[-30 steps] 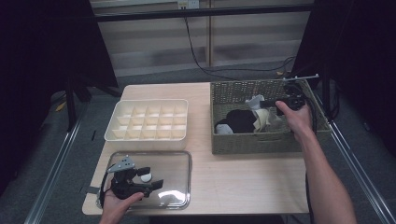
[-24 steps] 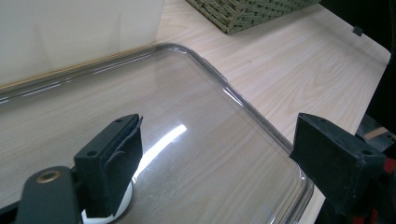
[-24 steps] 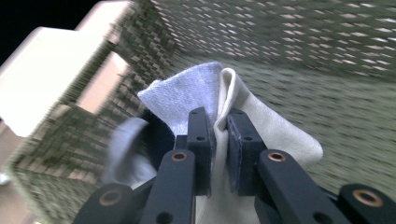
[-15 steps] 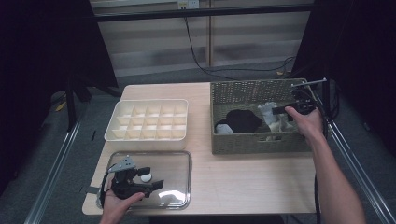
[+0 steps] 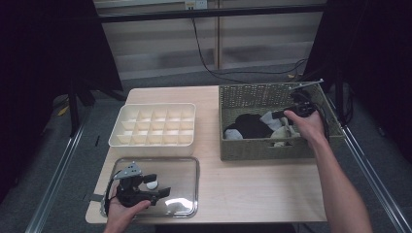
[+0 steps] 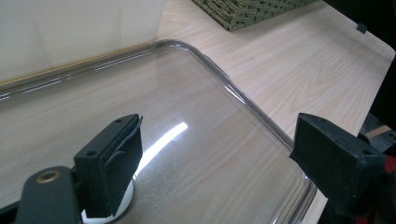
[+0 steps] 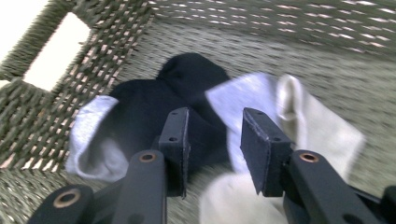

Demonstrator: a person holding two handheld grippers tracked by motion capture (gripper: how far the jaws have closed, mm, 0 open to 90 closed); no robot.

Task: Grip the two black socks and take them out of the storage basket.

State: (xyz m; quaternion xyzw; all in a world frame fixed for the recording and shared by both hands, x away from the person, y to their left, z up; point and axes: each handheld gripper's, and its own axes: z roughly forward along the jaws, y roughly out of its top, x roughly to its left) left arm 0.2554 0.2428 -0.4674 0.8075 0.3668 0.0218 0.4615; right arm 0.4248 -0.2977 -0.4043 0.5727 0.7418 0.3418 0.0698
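your right claw [image 7: 212, 144] is hanging inside the wicker basket [image 5: 243, 148] at the right of the table [image 5: 252, 189], part-way open with nothing between its jaws, which have just been spreading. the socks [image 7: 154, 102] are lying on the basket floor right ahead of it: a black one [image 5: 252, 126] with grey and cream ones beside and partly over it. because they are overlapping, you are risking pinching two at once, or only a loose fold that slips out as you lift. the jaws are also standing fairly narrow for a bunched sock, so you could be pushing the pile flat instead of straddling it. your left claw [image 5: 145, 190] is resting wide open over the clear lid [image 6: 243, 98] near the front edge, holding nothing; a small white object [image 5: 152, 184] is lying just by its jaw, and a nudge could be sending it off. compared with a second ago, your right hand is sitting slightly further toward the basket's right end, and your left hand is staying where it was beside the white divided tray [image 5: 153, 128].
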